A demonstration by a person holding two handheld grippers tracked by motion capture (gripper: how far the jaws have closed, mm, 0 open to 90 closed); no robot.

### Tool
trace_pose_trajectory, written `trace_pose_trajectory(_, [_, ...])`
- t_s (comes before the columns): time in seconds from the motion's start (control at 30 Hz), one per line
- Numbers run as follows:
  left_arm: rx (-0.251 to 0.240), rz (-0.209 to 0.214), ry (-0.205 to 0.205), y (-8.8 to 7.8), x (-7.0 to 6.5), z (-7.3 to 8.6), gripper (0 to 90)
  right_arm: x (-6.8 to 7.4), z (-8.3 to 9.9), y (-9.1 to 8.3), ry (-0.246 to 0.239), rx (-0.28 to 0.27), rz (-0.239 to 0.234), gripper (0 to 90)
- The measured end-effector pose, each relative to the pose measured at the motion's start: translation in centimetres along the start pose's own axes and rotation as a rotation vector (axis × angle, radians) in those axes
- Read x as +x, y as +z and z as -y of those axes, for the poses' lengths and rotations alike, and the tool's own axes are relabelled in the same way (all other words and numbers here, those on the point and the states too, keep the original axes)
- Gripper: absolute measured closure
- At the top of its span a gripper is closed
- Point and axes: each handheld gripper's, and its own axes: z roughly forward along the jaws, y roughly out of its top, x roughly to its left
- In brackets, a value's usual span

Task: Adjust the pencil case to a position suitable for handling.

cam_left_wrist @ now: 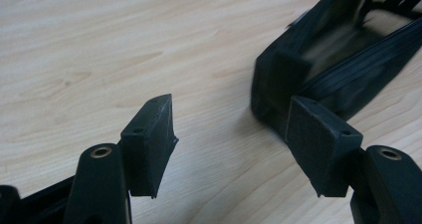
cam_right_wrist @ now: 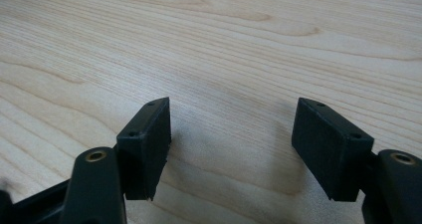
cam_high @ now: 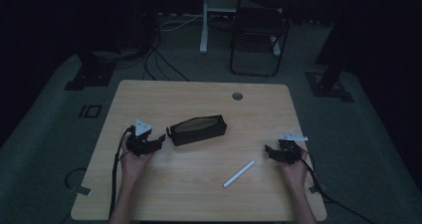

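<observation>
On the light wooden table (cam_high: 199,194), a slim white pen-like stick (cam_high: 239,173) lies nearest the person. Both the left gripper (cam_high: 158,140) and right gripper (cam_high: 269,150) are spread wide, grasping nothing. Beyond, just beside the left gripper's jaws, sits a black, seemingly unzipped, fabric pouch (cam_high: 197,129).

We see two black grippers: the left gripper (cam_high: 158,139) and right gripper (cam_high: 269,150) each carry a pale grey three-cornered plate, trail a black cable, and end in blocky rubber-like pads (cam_left_wrist: 149,144) beside brass-ringed screw holes. Forearms are bare.
</observation>
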Motion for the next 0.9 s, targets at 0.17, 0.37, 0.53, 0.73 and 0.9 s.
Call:
trace_pose_trajectory(0.17, [-0.016,0.012,0.007,-1.2,-0.4,-1.8,36.4,0.0,0.0,0.0,-0.001,0.001,-0.001,31.8])
trace_pose_trajectory(0.37, [-0.007,0.045,0.026,-0.6,-1.2,-3.9,36.4,0.0,0.0,0.0,-0.002,0.001,-0.001,31.8])
trace_pose_trajectory(0.53, [0.017,0.067,0.007,1.2,-1.1,-4.2,38.1,0.0,0.0,0.0,-0.002,0.002,-0.001,31.8])
trace_pose_trajectory(0.73, [0.062,0.085,0.016,3.1,-1.6,-4.2,43.3,0.0,0.0,0.0,-0.002,0.002,-0.001,31.8])
trace_pose_trajectory(0.9, [0.090,0.088,0.012,4.3,-2.0,-4.0,45.8,0.0,0.0,0.0,-0.002,0.001,-0.001,31.7])
